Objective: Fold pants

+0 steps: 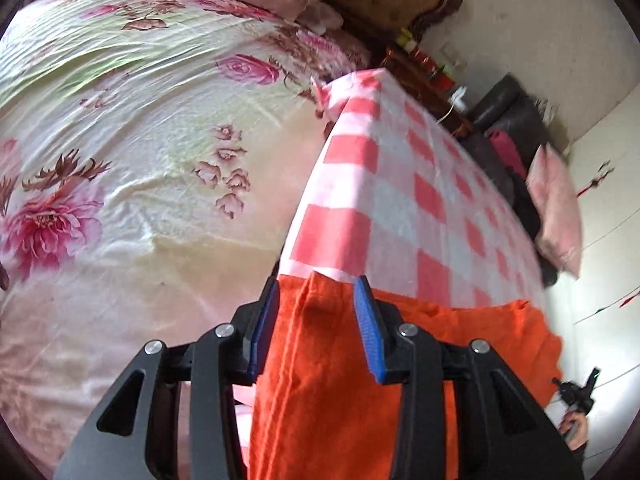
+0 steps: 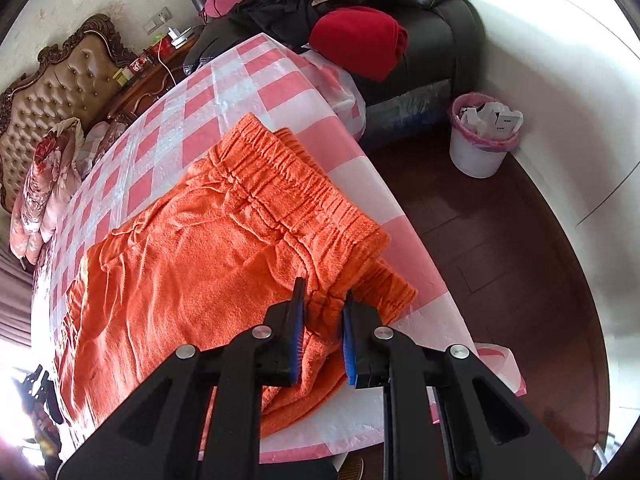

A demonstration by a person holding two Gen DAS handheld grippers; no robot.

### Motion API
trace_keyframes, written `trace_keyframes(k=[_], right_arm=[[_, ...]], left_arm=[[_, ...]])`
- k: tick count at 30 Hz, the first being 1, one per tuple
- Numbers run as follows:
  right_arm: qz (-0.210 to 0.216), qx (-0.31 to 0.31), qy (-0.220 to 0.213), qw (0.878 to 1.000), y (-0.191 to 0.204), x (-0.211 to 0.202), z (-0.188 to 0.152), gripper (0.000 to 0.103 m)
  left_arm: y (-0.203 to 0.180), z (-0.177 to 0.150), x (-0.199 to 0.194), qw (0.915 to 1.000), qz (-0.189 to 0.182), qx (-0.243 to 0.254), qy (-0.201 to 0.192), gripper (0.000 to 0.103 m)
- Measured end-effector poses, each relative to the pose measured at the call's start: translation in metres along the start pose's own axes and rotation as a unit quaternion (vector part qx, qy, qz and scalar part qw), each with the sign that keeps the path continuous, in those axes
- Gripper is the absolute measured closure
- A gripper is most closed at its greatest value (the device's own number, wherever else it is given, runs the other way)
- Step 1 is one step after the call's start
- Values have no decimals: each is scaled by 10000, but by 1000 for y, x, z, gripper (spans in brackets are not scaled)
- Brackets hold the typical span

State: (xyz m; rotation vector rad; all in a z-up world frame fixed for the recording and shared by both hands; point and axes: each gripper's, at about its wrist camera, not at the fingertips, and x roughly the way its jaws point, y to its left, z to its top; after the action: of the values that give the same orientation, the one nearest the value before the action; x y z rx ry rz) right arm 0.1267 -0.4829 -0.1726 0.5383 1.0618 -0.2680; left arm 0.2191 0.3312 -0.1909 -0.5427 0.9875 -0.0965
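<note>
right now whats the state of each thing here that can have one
orange terry-cloth pants: flat on the table, waistband end bunched
left gripper: open, pants leg end between its fingers, not pinched
right gripper: shut on the waistband
pink-and-white checked tablecloth: spread over the table
white waste bin with pink liner: upright, full of rubbish

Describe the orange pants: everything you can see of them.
The orange pants look like thick, fuzzy, towel-like cloth with a gathered elastic waistband. They lie spread and wrinkled on the pink-and-white checked tablecloth, the waistband end near the table's edge, partly doubled over. The right gripper pinches a bunched bit of cloth just below the waistband. At the other end, a fold of the pants stands between the fingers of the left gripper, whose pads do not seem to press on it.
</note>
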Motion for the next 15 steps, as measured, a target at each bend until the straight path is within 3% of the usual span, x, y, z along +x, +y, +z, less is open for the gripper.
trace_keyframes(k=[2, 4, 6, 8, 10, 15], right_arm=[[-17, -24, 8, 10000, 1, 0, 0, 86], [-34, -35, 18, 10000, 1, 1, 0, 86], [-31, -31, 15, 10000, 1, 1, 0, 86], [-42, -47, 10, 10000, 2, 2, 0, 86], [-51, -39, 11, 10000, 2, 1, 1, 86], [-76, -62, 15, 10000, 2, 2, 0, 86]], left_arm=[[-2, 5, 9, 9998, 79, 134, 131, 70], [-6, 4, 15, 9992, 201, 274, 204, 86], [-14, 3, 14, 9978, 330, 530, 217, 90], [-21, 4, 13, 9961, 425, 727, 263, 90], [-20, 6, 15, 9954, 527, 719, 361, 79], [-23, 5, 23, 9913, 610, 1022, 568, 82]])
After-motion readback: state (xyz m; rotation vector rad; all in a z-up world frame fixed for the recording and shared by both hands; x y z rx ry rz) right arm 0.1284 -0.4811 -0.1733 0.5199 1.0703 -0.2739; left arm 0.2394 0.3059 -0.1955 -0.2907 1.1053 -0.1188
